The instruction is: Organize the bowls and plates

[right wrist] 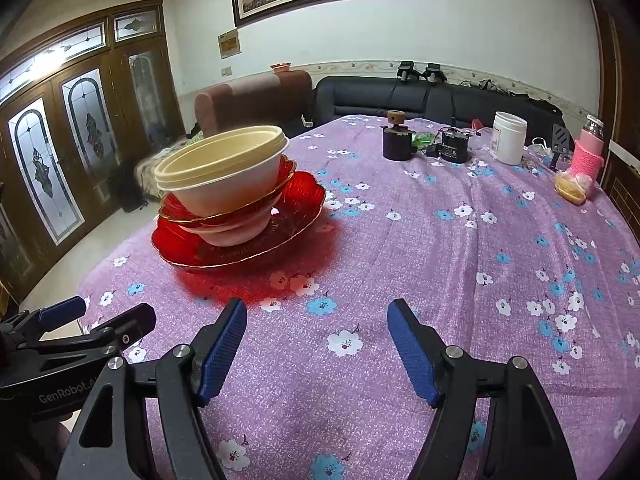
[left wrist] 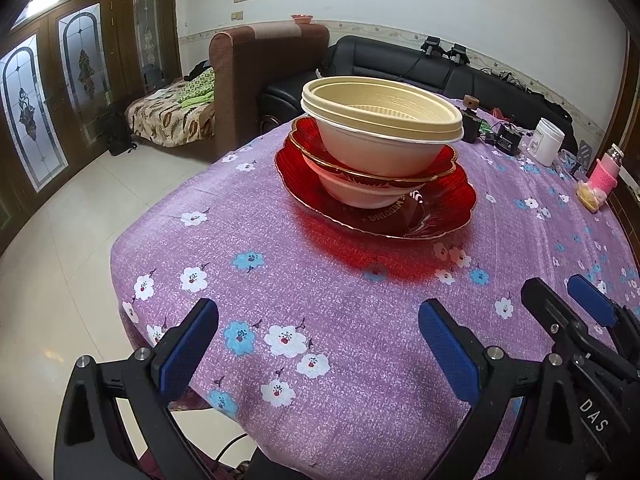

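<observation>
On the table's purple floral cloth, towards its left edge, a stack stands: a large red glass plate lettered "WEDDING", a cream bowl, a smaller red plate, then nested cream bowls. The left gripper and the right gripper, marked "GenRobot" and "DAS", hover near the front edge, jaws apart and empty.

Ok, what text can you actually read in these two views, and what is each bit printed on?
"DAS": right gripper body, left wrist view.
"GenRobot.AI", partly cut off: left gripper body, right wrist view.
"WEDDING", upside down: large red plate.
White jar label, black box label, wall plaque: too small or blurred to read.
</observation>
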